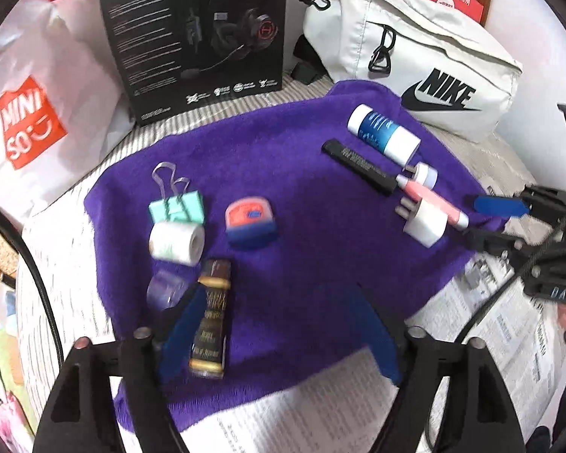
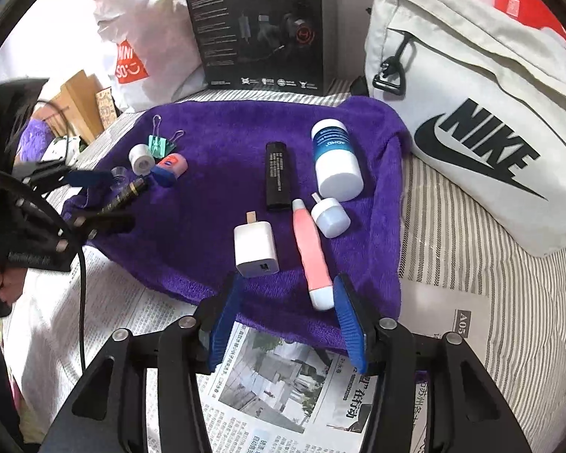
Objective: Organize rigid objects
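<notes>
A purple towel (image 1: pixel 302 196) holds two groups of small items. On its left lie a teal binder clip (image 1: pixel 177 207), a white tape roll (image 1: pixel 175 243), a clear cup (image 1: pixel 166 290), an orange and blue jar (image 1: pixel 249 222) and a brown and gold tube (image 1: pixel 210 321). My left gripper (image 1: pixel 279 324) stands open over the towel, with the tube just inside its left finger. On the right lie a blue and white bottle (image 2: pixel 336 162), a black stick (image 2: pixel 278 175), a small white capped bottle (image 2: pixel 330 217), a pink pen (image 2: pixel 308 253) and a white charger (image 2: pixel 254 249). My right gripper (image 2: pixel 286 321) is open; the pen's end lies by its right finger.
Newspaper (image 2: pixel 283 389) covers the striped bedding in front of the towel. A black headset box (image 1: pixel 196 34) and a white shopping bag (image 1: pixel 30 113) stand behind on the left. A white waist bag (image 2: pixel 483 124) lies at the back right.
</notes>
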Available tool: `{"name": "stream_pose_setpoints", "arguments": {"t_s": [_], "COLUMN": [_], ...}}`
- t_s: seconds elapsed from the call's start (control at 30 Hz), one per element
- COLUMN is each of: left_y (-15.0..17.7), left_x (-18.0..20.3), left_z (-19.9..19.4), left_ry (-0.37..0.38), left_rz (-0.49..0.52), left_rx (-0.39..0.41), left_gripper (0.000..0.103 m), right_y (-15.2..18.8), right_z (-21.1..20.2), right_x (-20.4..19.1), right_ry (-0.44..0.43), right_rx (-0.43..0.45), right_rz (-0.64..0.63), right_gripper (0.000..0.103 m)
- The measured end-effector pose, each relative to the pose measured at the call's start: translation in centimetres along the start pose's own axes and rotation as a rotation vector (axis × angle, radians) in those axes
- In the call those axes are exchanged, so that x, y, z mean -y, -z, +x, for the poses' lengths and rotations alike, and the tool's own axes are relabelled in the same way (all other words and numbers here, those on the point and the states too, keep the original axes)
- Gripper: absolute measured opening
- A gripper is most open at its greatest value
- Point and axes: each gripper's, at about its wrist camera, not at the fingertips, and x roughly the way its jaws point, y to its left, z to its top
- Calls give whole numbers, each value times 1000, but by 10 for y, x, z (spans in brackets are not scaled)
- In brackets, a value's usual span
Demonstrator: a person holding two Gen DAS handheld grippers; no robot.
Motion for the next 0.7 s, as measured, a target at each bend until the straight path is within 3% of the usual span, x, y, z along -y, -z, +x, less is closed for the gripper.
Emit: {"name": "stream_pose_setpoints", "arguments": {"t_s": [0.17,0.3,0.37,0.43,0.6,0.7], "left_y": [10,16,19,22,30,32], "left_x": [-9,-13,-14,-15,-22,-18], "left_z": [0,-1,-1,1,2,1], "left_ry": [6,-29,-38,-47,-11,-26], "left_rz": [-81,-149,-182,-210,-283,-273], "left_rx": [7,23,35,43,56,77], "left_gripper": [82,96,99,103,103,103], "right_y": [2,3,2,2,3,4], "right_z": [2,1,3,5,8,7], "right_x": [5,2,1,-3,-13,-13], "right_ry": [8,18,6,-2,48,43], "right_rx": [8,17,24,31,36,53], "right_rz": [49,60,79,93,85,103], "right_gripper": [61,67,79,85,91,93]}}
